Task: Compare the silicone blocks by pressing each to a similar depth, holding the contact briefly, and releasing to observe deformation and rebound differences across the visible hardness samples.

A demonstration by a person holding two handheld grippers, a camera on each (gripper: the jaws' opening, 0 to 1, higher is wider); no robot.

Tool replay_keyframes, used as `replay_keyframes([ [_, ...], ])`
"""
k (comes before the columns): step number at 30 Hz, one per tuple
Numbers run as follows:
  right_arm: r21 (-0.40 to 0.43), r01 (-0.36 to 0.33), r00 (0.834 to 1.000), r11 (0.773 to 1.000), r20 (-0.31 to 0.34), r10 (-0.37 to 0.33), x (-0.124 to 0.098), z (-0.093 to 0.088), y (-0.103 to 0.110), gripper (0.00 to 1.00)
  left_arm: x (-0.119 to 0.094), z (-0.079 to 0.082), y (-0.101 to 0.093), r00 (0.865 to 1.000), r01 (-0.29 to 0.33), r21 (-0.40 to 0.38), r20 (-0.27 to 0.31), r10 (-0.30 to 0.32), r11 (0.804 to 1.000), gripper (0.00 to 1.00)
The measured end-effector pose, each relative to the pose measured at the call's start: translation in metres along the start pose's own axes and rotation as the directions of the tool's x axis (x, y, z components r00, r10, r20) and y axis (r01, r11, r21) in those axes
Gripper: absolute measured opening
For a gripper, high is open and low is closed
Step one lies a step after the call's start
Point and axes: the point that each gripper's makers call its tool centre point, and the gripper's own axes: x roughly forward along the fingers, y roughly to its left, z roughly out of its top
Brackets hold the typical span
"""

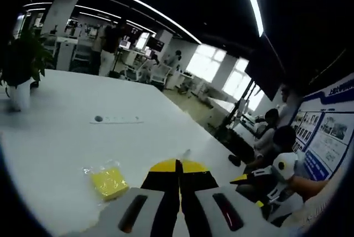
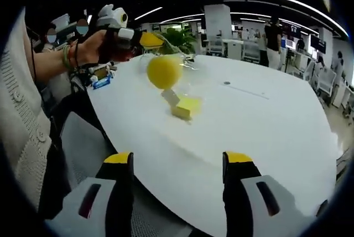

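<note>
A yellow silicone block [image 1: 109,183] in a crinkled clear bag lies on the white table [image 1: 66,137], to the left of my left gripper [image 1: 180,165], whose yellow-tipped jaws are shut together. In the right gripper view the same block [image 2: 187,107] lies mid-table with a small pale piece [image 2: 171,98] beside it. A round yellow sample [image 2: 164,71] hangs just under the left gripper [image 2: 149,39], held up by a hand; what holds it I cannot tell. My right gripper [image 2: 178,159] is open and empty at the table's near edge, also visible as the right gripper [image 1: 243,179].
A potted plant [image 1: 22,66] stands at one end of the table [image 2: 249,121]. A small round port [image 1: 98,119] is set in the tabletop. A grey chair [image 2: 83,137] sits under the near edge, beside the person's knitted sleeve [image 2: 22,115]. People sit nearby [image 1: 271,132].
</note>
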Motion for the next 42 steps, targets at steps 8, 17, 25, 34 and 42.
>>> replay_keyframes([
  [8, -0.110, -0.056, 0.998, 0.992, -0.017, 0.054, 0.010, 0.033, -0.007, 0.62, 0.000, 0.003, 0.005, 1.000, 0.009, 0.030, -0.018, -0.009, 1.000, 0.00],
  [17, -0.231, -0.123, 0.992, 0.965, -0.054, 0.114, 0.031, 0.070, -0.021, 0.62, 0.007, 0.007, 0.004, 0.998, 0.031, 0.130, -0.066, -0.022, 0.991, 0.00],
  [25, -0.314, -0.175, 0.983, 0.933, -0.103, 0.150, 0.058, 0.091, -0.032, 0.63, 0.015, 0.010, 0.003, 0.994, 0.067, 0.157, -0.093, -0.052, 0.985, 0.00],
  [34, -0.400, -0.268, 0.961, 0.876, -0.178, 0.213, 0.100, 0.108, -0.032, 0.65, 0.027, 0.007, 0.002, 0.986, 0.112, 0.182, -0.140, -0.087, 0.977, 0.00],
  [42, -0.433, -0.379, 0.923, 0.818, -0.234, 0.304, 0.134, 0.117, -0.012, 0.63, 0.036, 0.005, -0.001, 0.979, 0.143, 0.182, -0.168, -0.112, 0.973, 0.00],
])
